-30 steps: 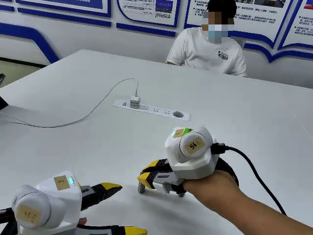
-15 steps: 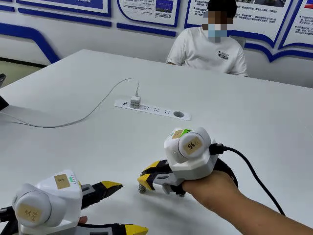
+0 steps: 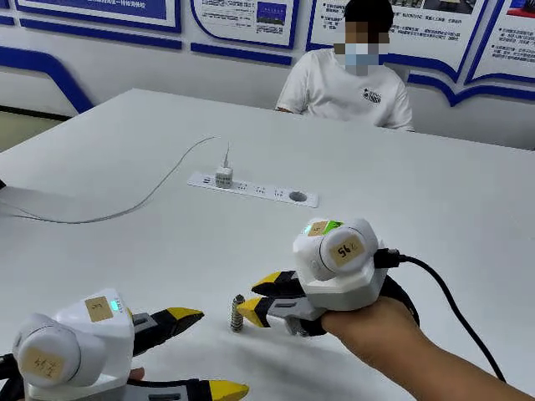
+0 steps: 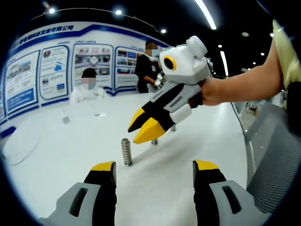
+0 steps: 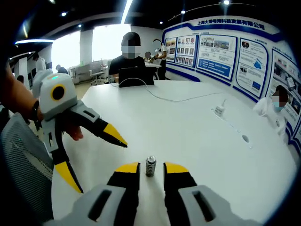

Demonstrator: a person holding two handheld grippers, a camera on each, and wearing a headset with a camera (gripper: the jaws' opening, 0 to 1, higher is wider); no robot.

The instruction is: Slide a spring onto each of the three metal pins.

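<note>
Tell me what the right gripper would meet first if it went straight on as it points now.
Probably the upright spring: in the right gripper view it stands dead ahead, centred between the right gripper's open jaws, though how near is unclear.

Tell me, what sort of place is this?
Most likely an office meeting room or showroom: a large white table, blue-and-white printed information boards along the wall, a long white power strip lying on the table, and a person in a white T-shirt seated at its far side.

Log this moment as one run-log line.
spring upright on pin | right gripper open, beside spring | left gripper open, empty
</note>
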